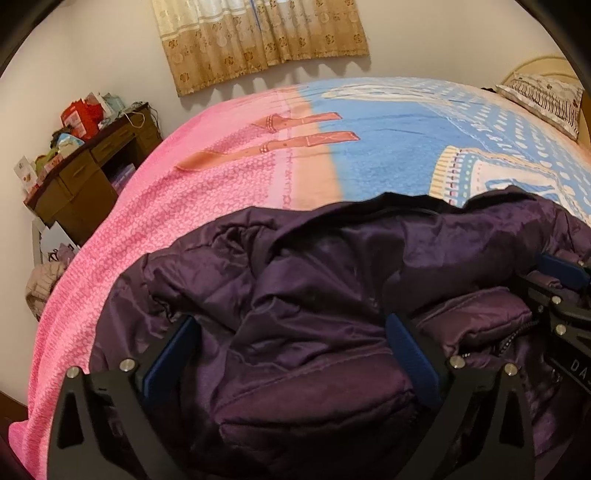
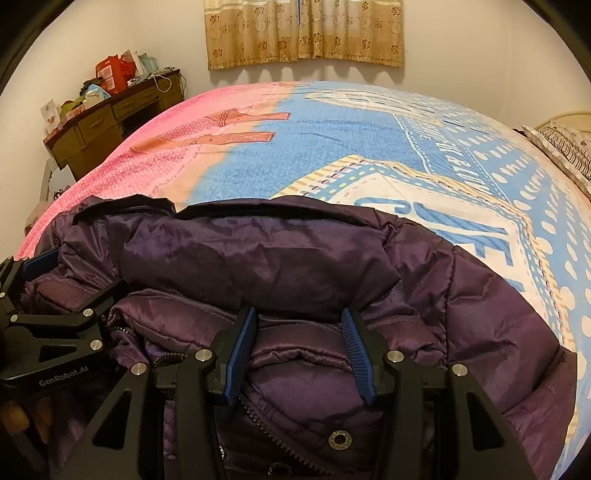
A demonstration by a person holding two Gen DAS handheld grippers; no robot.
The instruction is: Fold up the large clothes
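The purple jacket [image 1: 314, 295] lies bunched at the near edge of the bed [image 1: 388, 147], bare bedspread stretching beyond it toward the curtain [image 2: 306, 33] (cluttered counter [image 2: 110, 110] far left). Left gripper [image 1: 291, 354] hangs low over the jacket, fingers wide apart. Right gripper [image 2: 299, 350], just beside it, has fingers apart over a fold.

purple jacket [image 2: 295, 258], right gripper [image 2: 299, 350] jaws apart
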